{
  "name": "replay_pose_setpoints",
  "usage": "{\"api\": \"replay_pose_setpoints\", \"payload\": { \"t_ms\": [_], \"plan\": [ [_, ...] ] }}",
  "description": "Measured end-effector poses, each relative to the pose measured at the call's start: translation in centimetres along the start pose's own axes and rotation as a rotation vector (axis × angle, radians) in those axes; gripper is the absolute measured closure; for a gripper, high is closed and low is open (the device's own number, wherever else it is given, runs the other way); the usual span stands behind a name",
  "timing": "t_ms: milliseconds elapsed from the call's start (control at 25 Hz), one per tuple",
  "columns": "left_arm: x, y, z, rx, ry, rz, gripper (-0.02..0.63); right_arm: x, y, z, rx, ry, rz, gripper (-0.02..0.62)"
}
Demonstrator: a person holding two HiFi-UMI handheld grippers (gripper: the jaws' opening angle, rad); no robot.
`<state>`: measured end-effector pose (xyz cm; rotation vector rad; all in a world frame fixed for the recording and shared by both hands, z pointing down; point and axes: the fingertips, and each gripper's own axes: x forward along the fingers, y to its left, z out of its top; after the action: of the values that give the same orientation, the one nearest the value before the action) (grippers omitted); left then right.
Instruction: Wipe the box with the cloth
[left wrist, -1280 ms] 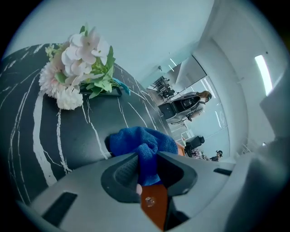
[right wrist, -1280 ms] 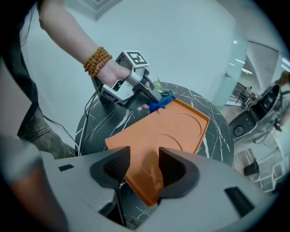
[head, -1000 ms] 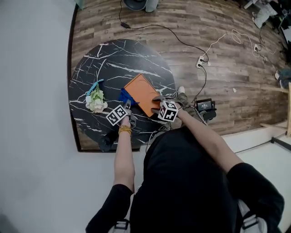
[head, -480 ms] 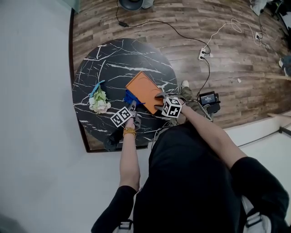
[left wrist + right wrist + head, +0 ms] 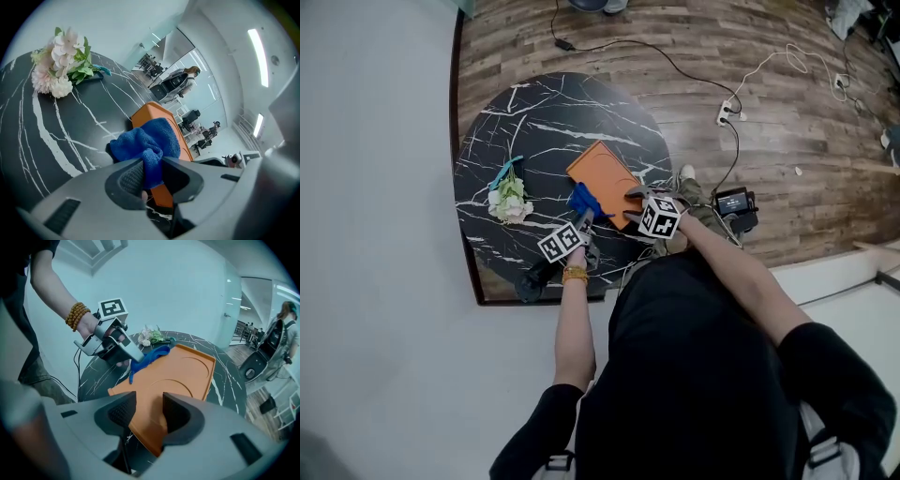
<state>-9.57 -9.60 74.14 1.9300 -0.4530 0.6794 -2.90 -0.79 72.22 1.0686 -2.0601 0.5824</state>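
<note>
Little wiped so far: cloth brought to the box, wiping judged barely begun.

From the head view, found the flat orange rectangular box lying on the round black white-veined table, with the crumpled blue terry cloth touching its left edge, the left gripper just behind the cloth and the right gripper at the box's near corner. In the left gripper view, saw the jaws clamped on a fold of the cloth, its bulk lying against the box. In the right gripper view, saw the jaws astride the near corner of the box, lately closing, with no firm pinch plain yet. Judged the cloth pick-up done and the steadying nearly so; left almost the whole orange top to wipe.
</note>
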Motion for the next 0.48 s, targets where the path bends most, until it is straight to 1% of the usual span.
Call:
{"api": "replay_pose_setpoints", "payload": {
  "t_ms": [80,240,480],
  "plan": [
    [0.2,0.0,-1.6,-0.006,0.017,0.004,0.514,0.0,0.0,-0.1,0.003,0.003,0.002,0.425],
    [0.2,0.2,-3.1,-0.075,0.007,-0.008,0.514,0.2,0.1,0.1,0.004,0.01,0.008,0.431],
    [0.3,-0.7,-5.5,-0.086,0.08,-0.06,0.514,0.0,-0.1,-0.2,0.018,0.015,0.018,0.434]
  ]
}}
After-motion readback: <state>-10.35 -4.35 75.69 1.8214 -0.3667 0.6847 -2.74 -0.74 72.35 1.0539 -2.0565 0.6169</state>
